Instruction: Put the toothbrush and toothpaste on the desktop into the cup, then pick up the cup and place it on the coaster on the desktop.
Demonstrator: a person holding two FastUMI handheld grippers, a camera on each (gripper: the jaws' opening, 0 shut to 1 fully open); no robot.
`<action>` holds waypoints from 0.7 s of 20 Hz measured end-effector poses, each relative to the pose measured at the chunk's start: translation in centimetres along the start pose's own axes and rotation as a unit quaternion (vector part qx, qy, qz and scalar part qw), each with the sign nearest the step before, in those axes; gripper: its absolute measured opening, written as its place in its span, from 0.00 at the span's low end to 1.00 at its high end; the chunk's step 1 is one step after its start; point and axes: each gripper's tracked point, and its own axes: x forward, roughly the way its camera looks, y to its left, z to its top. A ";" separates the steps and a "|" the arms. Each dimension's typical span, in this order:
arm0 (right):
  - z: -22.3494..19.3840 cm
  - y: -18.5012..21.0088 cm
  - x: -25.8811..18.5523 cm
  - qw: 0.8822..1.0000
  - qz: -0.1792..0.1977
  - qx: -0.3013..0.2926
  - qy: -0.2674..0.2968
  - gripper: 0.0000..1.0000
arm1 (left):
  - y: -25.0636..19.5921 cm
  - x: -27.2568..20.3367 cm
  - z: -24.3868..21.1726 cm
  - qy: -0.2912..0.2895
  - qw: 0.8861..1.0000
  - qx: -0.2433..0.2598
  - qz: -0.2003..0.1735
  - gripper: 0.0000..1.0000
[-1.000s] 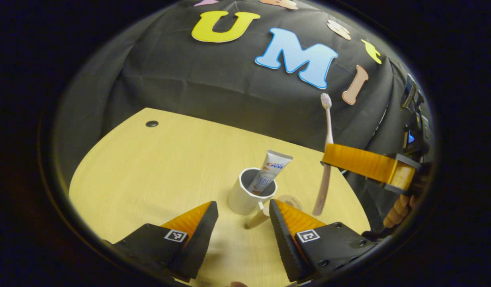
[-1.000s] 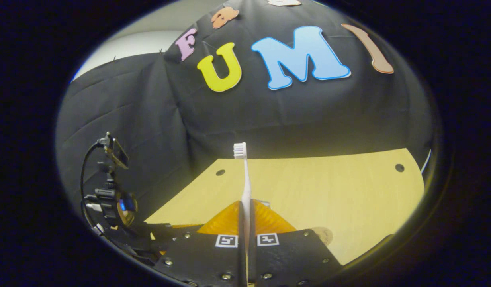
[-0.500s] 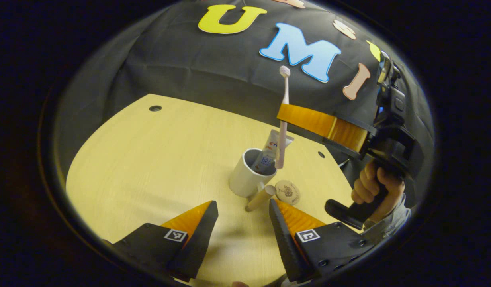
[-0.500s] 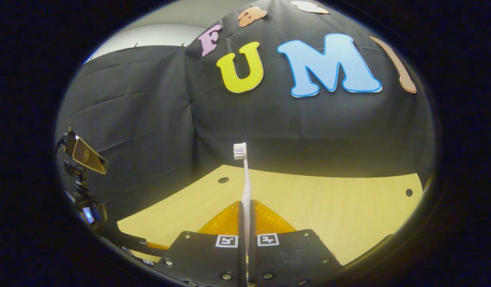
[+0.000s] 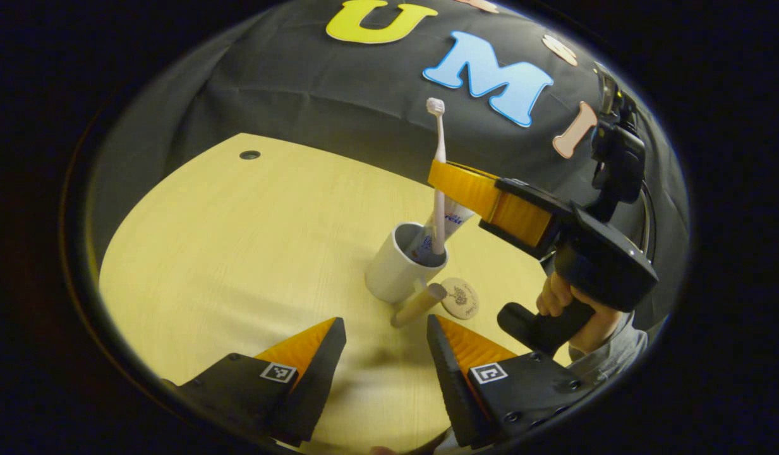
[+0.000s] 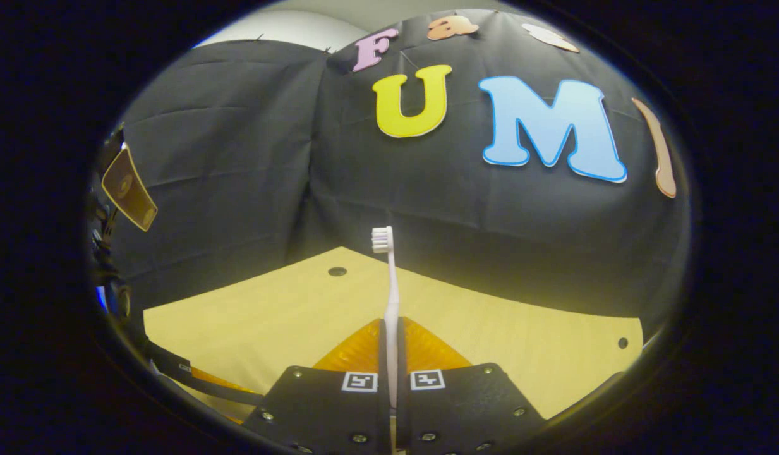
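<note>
In the left gripper view a white cup (image 5: 392, 272) with a wooden handle (image 5: 418, 305) stands on the desk, the toothpaste tube (image 5: 453, 218) leaning inside it. My right gripper (image 5: 441, 179) is shut on the pale toothbrush (image 5: 439, 145), held upright with bristles on top. The brush's lower end dips into the cup's mouth. The round wooden coaster (image 5: 460, 298) lies just right of the cup. My left gripper (image 5: 384, 325) hovers open in front of the cup, holding nothing. In the right gripper view the toothbrush (image 6: 393, 284) rises from my shut right gripper (image 6: 390, 328).
The light wooden desk (image 5: 237, 240) has open surface left of the cup and a cable hole (image 5: 249, 155) near its far edge. A hand (image 5: 572, 309) grips the right gripper's handle at the right. Black cloth walls the booth behind the desk.
My right gripper carried the toothbrush from right of the cup to above it, then lowered its end into the cup. The left gripper stayed open and drew back slightly.
</note>
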 end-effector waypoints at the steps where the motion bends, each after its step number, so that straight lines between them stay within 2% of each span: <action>1: 0.0 0.0 -0.2 1.000 -0.001 0.002 0.001 0.05 | 0.0 0.2 -0.1 0.001 1.000 -0.002 0.001 0.84; 4: -0.2 0.1 -0.4 1.000 0.005 0.013 0.006 0.10 | 0.0 0.1 0.0 0.000 1.000 -0.008 0.001 0.84; 6: -0.3 0.2 -1.1 1.000 0.000 0.016 0.006 0.20 | -0.1 -0.1 -0.4 0.000 1.000 -0.009 0.001 0.84; 7: -0.3 0.1 -1.5 1.000 -0.002 0.017 0.005 0.34 | -0.1 0.0 -0.4 -0.001 1.000 -0.008 0.002 0.84; 9: 0.2 -0.2 -1.9 1.000 -0.004 0.022 0.001 0.37 | -0.2 -0.2 -0.3 -0.003 1.000 -0.007 0.003 0.84; 11: 0.5 -0.5 -2.4 1.000 -0.008 0.027 0.000 0.46 | -0.1 -0.3 -0.2 -0.005 1.000 -0.005 0.005 0.84; 14: 1.2 -1.3 -3.3 0.999 -0.020 0.033 -0.007 0.46 | -0.5 -0.8 -0.3 -0.007 1.000 -0.003 0.006 0.84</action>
